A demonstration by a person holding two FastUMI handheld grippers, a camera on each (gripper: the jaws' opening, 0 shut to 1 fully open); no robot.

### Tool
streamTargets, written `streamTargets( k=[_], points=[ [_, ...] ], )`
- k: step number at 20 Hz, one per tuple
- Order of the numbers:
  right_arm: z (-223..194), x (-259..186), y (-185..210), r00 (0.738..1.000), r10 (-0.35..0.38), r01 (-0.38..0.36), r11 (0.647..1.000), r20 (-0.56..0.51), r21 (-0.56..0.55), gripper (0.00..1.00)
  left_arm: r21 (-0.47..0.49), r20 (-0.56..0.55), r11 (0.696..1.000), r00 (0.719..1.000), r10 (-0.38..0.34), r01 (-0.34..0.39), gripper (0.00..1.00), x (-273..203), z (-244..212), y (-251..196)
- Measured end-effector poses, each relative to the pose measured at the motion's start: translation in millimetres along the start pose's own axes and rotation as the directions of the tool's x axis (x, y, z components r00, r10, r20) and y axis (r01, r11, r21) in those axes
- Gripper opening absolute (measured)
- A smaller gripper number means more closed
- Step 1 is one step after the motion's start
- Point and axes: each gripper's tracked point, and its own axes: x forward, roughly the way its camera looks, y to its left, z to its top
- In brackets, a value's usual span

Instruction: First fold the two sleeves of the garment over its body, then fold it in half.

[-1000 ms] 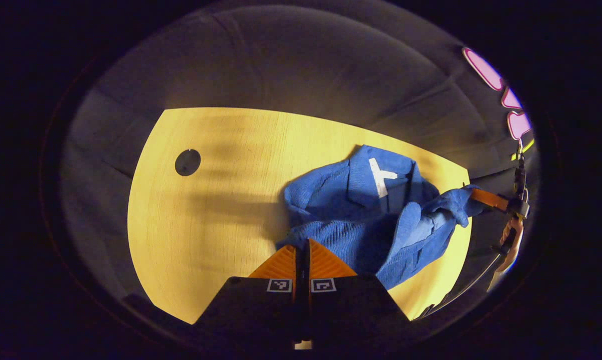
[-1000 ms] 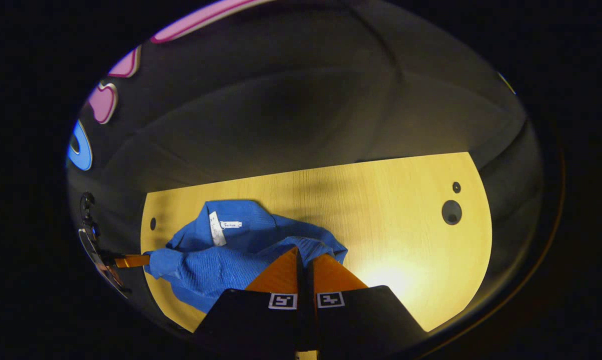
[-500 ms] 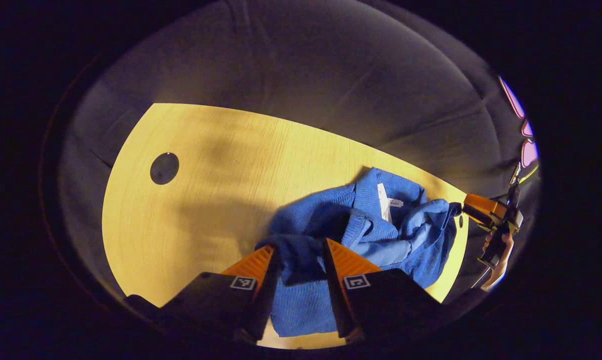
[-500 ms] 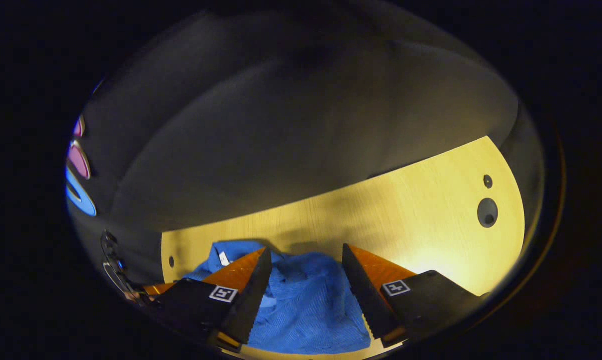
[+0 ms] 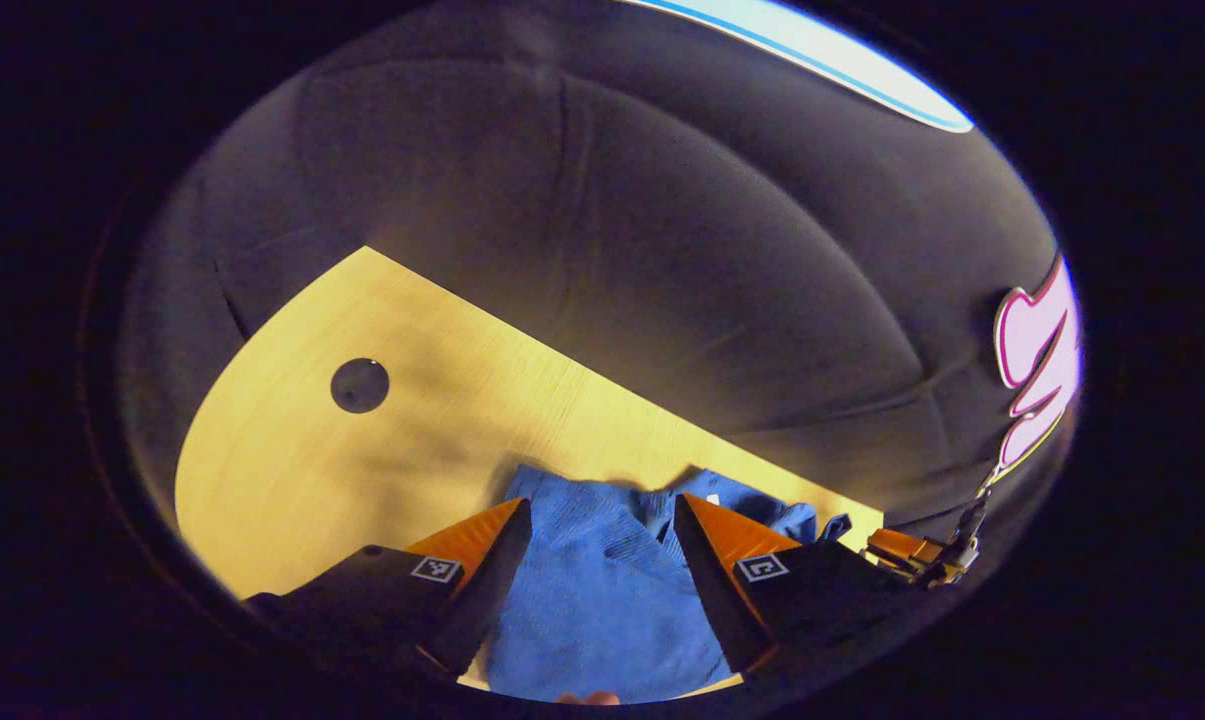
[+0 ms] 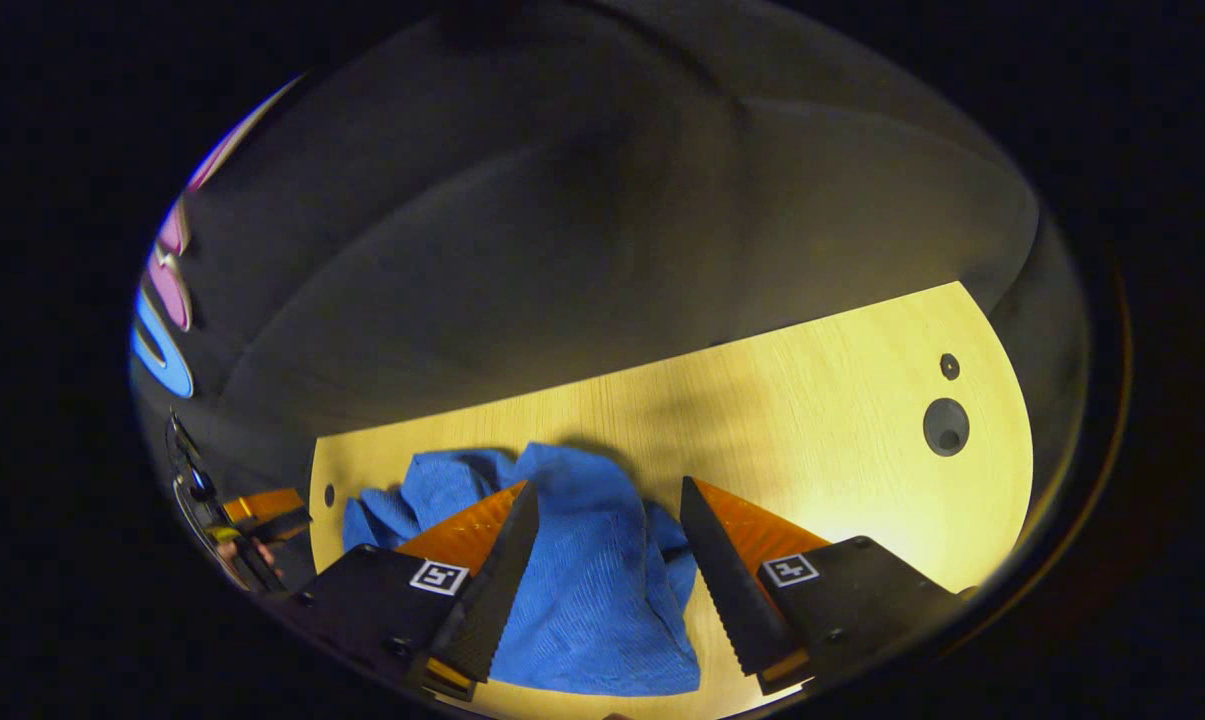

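Blue garment lies bunched at lower centre on table, no tidy fold evident; left gripper and right gripper both spread wide, empty.

No readable text; only small square coded markers on each gripper's jaws.

The left gripper had its orange fingers spread wide apart. The right gripper was spread wide too, pointing downward.
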Motion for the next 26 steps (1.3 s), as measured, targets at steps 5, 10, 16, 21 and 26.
streamTargets(
  k=[5,10,16,21,26],
  points=[
    [-25,2,-3,0.998,-0.006,0.003,0.998,-0.055,-0.056,0.91,0.032,-0.041,0.999,0.999,-0.013,0.015,0.85,-40,-24,-23],
    [-13,-2,2,0.994,0.004,0.021,0.975,0.113,-0.222,0.82,0.188,0.066,0.982,0.998,-0.016,0.004,0.85,-94,-33,-51],
    [14,-25,21,0.931,0.098,0.013,0.954,0.352,-0.299,0.96,0.442,0.277,0.897,0.955,-0.106,-0.028,0.84,-205,-57,-116],
    [37,-47,36,0.824,0.1,0.069,0.959,0.557,-0.274,0.95,0.491,0.41,0.869,0.896,-0.172,-0.058,0.87,-295,-120,-148],
    [52,-72,33,0.683,0.06,0.179,0.952,0.728,-0.247,0.95,0.508,0.516,0.858,0.824,-0.233,-0.076,0.86,-367,-167,-151]
  ],
)
